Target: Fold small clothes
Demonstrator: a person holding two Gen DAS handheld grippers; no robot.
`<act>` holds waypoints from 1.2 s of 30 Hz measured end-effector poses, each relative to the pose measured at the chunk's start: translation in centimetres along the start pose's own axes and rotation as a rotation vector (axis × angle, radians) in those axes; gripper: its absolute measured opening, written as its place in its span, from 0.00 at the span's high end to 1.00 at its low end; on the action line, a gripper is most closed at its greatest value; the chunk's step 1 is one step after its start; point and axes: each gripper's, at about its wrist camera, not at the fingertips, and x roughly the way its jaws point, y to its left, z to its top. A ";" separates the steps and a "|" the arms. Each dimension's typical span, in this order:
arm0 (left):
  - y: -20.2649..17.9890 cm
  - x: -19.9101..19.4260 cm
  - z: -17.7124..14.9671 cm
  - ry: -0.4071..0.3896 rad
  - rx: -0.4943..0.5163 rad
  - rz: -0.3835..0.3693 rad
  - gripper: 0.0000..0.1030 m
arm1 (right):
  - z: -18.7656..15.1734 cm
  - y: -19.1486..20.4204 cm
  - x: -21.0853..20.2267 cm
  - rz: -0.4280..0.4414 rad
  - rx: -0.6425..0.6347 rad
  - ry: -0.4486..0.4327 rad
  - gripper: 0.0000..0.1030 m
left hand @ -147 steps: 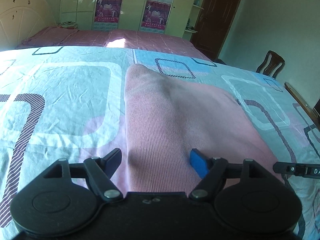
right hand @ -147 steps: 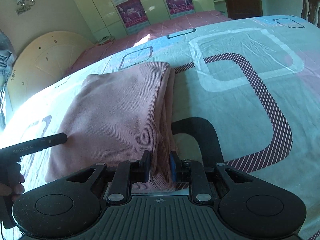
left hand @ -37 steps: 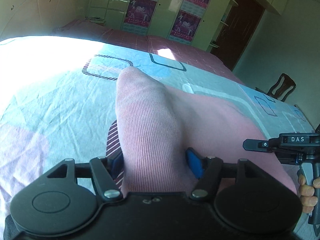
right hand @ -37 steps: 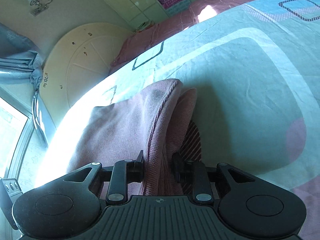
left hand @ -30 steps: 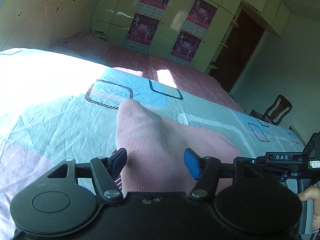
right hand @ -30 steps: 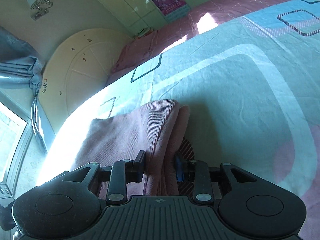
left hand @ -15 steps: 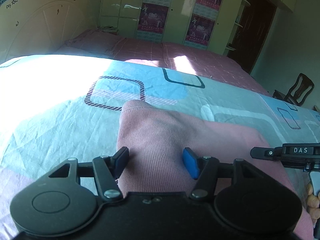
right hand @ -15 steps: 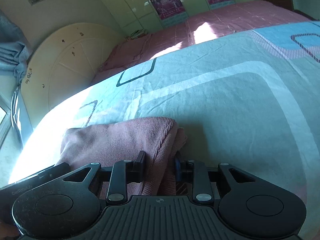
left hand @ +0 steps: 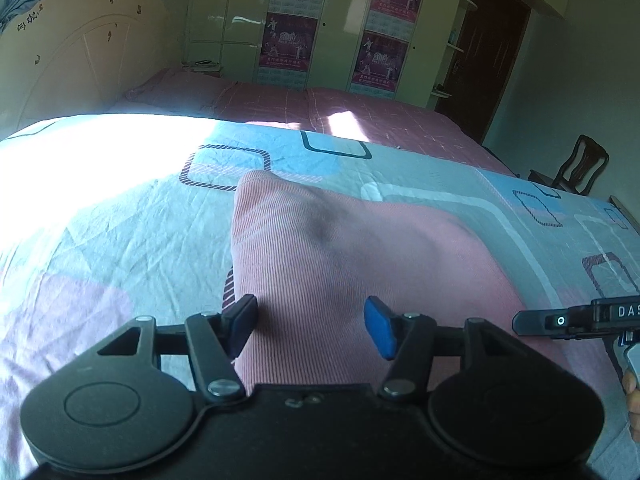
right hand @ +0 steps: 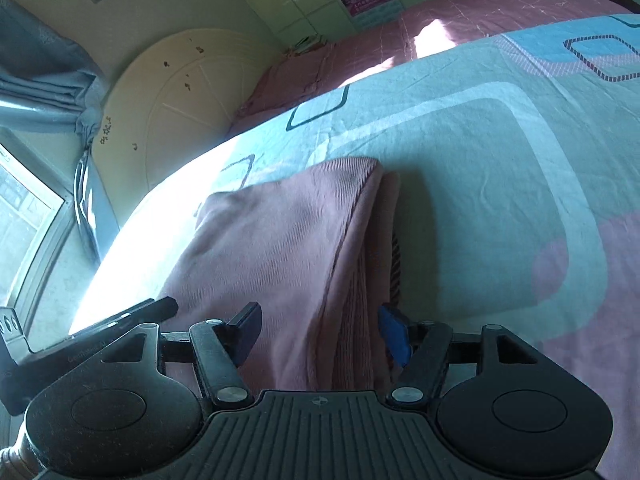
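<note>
A pink ribbed garment [left hand: 360, 256] lies folded on the patterned bedspread [left hand: 100, 220]. My left gripper [left hand: 312, 326] is open, its jaws wide apart over the garment's near left edge. In the right wrist view the same garment [right hand: 280, 248] shows stacked layers along its right edge. My right gripper [right hand: 320, 332] is open, its jaws either side of that layered near edge. The right gripper's finger shows at the right edge of the left wrist view [left hand: 576, 320]. The left gripper's finger shows at the left of the right wrist view [right hand: 120, 320].
A cream headboard [left hand: 80, 52] stands at the back left, wardrobes with posters [left hand: 328, 28] behind. A pink sheet [left hand: 320, 108] covers the far bed. A dark door [left hand: 492, 56] and a wooden chair [left hand: 580, 168] are at the right. A window and grey curtain [right hand: 36, 92] are left.
Both grippers have opened and let go of the garment. It was held lifted earlier and now lies lower and flatter on the bedspread.
</note>
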 end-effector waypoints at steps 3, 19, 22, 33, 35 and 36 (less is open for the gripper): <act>-0.2 -0.7 -1.1 0.005 -0.001 0.003 0.44 | -1.8 -0.7 0.2 -0.015 0.026 0.042 0.38; -0.8 -2.1 -4.2 -0.001 0.057 0.037 0.38 | -2.6 -4.2 -1.8 0.019 0.219 0.091 0.77; -0.7 -2.7 -4.2 0.009 0.039 0.029 0.38 | -2.5 -2.1 -3.6 -0.054 0.093 0.035 0.77; -2.9 -3.2 -6.4 0.031 0.084 0.078 0.39 | -5.0 4.6 -2.7 -0.183 -0.244 -0.062 0.77; -3.2 -3.2 -6.5 0.030 0.092 0.087 0.39 | -5.8 3.8 -1.5 -0.218 -0.253 -0.044 0.81; -3.2 -3.3 -6.6 0.031 0.096 0.091 0.39 | -6.2 3.8 -1.1 -0.238 -0.267 -0.051 0.86</act>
